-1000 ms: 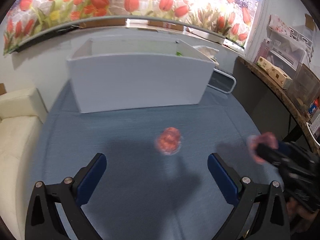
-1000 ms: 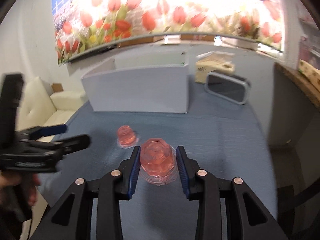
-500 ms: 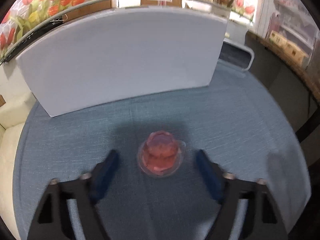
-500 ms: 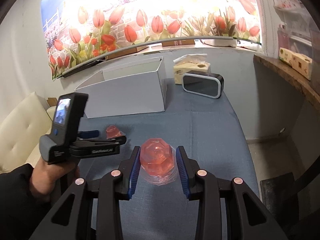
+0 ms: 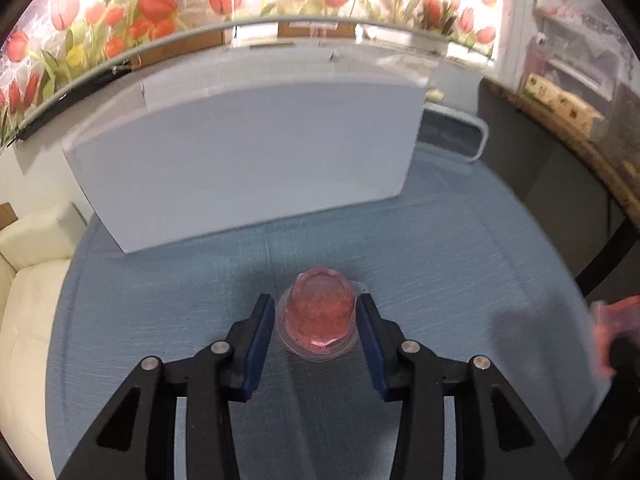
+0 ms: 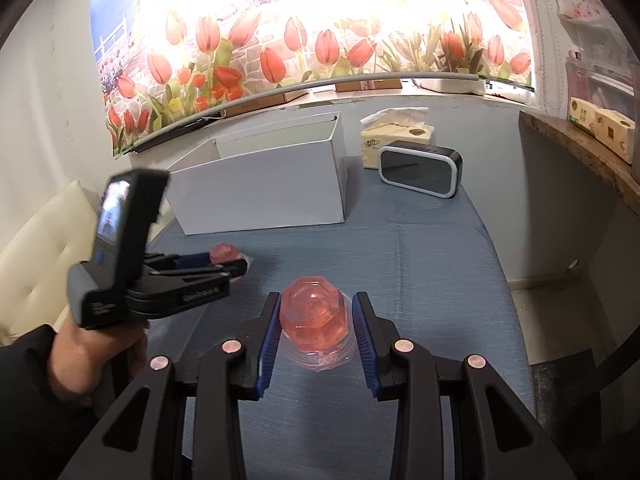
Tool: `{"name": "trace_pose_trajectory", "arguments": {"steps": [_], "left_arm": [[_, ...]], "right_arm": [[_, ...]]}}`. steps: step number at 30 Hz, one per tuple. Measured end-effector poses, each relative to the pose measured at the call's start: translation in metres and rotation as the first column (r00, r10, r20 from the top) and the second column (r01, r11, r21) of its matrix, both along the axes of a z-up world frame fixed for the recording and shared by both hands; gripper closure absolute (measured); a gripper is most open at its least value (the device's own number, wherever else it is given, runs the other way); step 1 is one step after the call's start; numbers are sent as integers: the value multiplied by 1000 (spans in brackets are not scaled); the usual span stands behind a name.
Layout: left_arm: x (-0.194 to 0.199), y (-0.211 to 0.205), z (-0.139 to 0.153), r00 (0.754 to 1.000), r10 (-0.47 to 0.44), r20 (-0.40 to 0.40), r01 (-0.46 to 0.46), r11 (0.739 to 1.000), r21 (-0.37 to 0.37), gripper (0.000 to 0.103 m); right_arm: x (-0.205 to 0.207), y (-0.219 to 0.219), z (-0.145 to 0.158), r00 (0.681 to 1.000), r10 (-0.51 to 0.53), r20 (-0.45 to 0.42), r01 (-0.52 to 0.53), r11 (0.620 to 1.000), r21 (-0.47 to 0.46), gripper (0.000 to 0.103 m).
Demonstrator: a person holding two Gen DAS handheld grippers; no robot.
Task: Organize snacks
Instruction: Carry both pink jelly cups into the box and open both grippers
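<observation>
Pink jelly cup between left jaws, gripped | second jelly cup clamped in right jaws

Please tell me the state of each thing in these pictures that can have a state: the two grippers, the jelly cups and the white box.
left gripper: fingers closed around a jelly cup.
left jelly cup: upside down, on the tablecloth.
right gripper: shut on its jelly cup.
right jelly cup: held, upside down.
white box: open at top, upright.
</observation>
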State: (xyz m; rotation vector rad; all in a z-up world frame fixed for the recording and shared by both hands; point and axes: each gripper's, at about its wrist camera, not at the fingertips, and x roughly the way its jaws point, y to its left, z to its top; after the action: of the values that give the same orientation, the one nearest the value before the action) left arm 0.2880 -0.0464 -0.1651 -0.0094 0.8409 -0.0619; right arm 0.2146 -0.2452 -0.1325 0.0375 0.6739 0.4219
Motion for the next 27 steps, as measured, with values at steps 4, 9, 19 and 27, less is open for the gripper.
{"name": "trace_pose_trajectory", "arguments": {"steps": [4, 9, 19, 27], "left_arm": [[-18, 7, 28, 998, -17, 56, 17, 1000, -7, 57], [-24, 31, 64, 995, -4, 103, 8, 999, -43, 57], [36, 92, 120, 984, 71, 165, -58, 995, -82, 57], [123, 114, 108, 991, 67, 118, -63, 997, -43, 57]], "right_arm": [[7, 10, 2, 1000, 22, 2, -22, 1000, -6, 64], [26, 36, 15, 997, 72, 26, -72, 997, -11, 64], [119, 96, 67, 988, 128, 88, -129, 992, 5, 64], [219, 144, 73, 989, 135, 56, -130, 988, -78, 64]]}}
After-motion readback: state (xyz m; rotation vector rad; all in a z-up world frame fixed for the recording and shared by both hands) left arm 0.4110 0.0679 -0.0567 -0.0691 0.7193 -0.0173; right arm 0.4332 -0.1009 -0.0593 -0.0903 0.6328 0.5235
